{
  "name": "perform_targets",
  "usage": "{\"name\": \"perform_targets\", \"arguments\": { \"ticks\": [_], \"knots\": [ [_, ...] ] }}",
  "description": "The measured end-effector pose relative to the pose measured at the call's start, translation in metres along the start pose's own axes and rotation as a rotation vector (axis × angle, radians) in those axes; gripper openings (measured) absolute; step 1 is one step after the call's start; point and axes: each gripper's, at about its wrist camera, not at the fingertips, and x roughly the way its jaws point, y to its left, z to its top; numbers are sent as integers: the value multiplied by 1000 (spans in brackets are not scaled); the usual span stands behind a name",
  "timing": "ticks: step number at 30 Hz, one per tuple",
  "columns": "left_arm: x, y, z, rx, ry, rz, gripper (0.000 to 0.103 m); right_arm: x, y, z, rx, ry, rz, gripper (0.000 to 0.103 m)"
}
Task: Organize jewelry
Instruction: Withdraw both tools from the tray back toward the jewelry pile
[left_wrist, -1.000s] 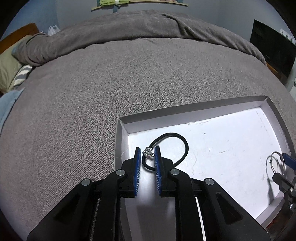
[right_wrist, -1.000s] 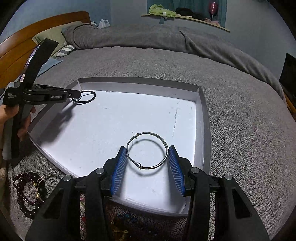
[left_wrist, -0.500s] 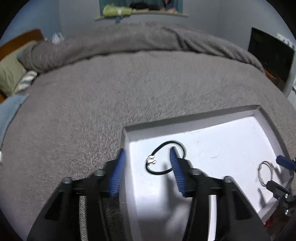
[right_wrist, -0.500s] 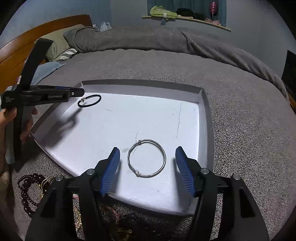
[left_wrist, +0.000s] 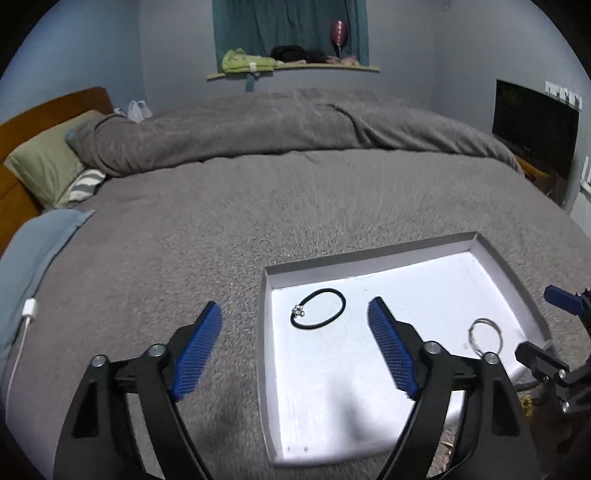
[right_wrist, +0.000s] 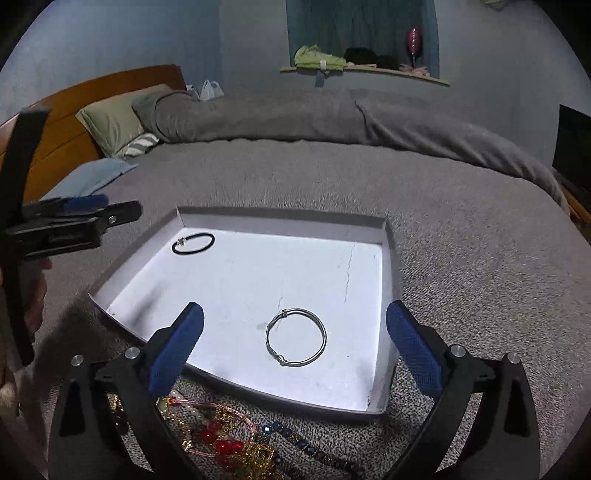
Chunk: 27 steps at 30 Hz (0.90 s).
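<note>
A shallow white tray (left_wrist: 495, 254) (right_wrist: 389, 258) lies on the grey bed. A black cord bracelet (left_wrist: 318, 313) (right_wrist: 193, 243) with a small silver clasp lies in its far left corner. A silver wire bangle (right_wrist: 296, 336) (left_wrist: 485, 335) lies near its front right. My left gripper (left_wrist: 295, 350) is wide open and empty, raised above the tray's left edge. My right gripper (right_wrist: 295, 354) is wide open and empty, raised above the tray's near edge, with the bangle below and between its fingers. Each gripper shows at the edge of the other's view.
A pile of loose jewelry (right_wrist: 229, 439) with red, gold and dark beads lies on the blanket in front of the tray. A folded duvet (left_wrist: 295, 125) and pillows (left_wrist: 48, 162) lie at the bed's far side. A white charging cable (left_wrist: 22, 332) lies at left.
Both grippers have opened wide, let go of the black bracelet and the silver bangle, and drawn back and upward. Both pieces now rest in the tray.
</note>
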Motion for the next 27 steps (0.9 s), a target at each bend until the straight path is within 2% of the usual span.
{"name": "perform_targets", "arguments": {
  "ticks": [8, 17, 20, 24, 27],
  "knots": [
    [-34, -7, -22, -5, -46, 34, 92, -20, 0, -13, 32, -14, -13, 98],
    [-62, -8, -62, -19, -91, 27, 93, -51, -4, -38, 47, -68, -53, 98],
    [-63, -4, -79, -50, -90, -8, 94, -61, -12, -53, 62, -84, -82, 98],
    [-65, -9, -95, 6, -85, -9, 94, -72, -25, -70, 87, -83, -124, 98],
    [-71, -10, -106, 29, -84, -36, 94, -78, -28, -81, 95, -86, -129, 98]
  ]
}}
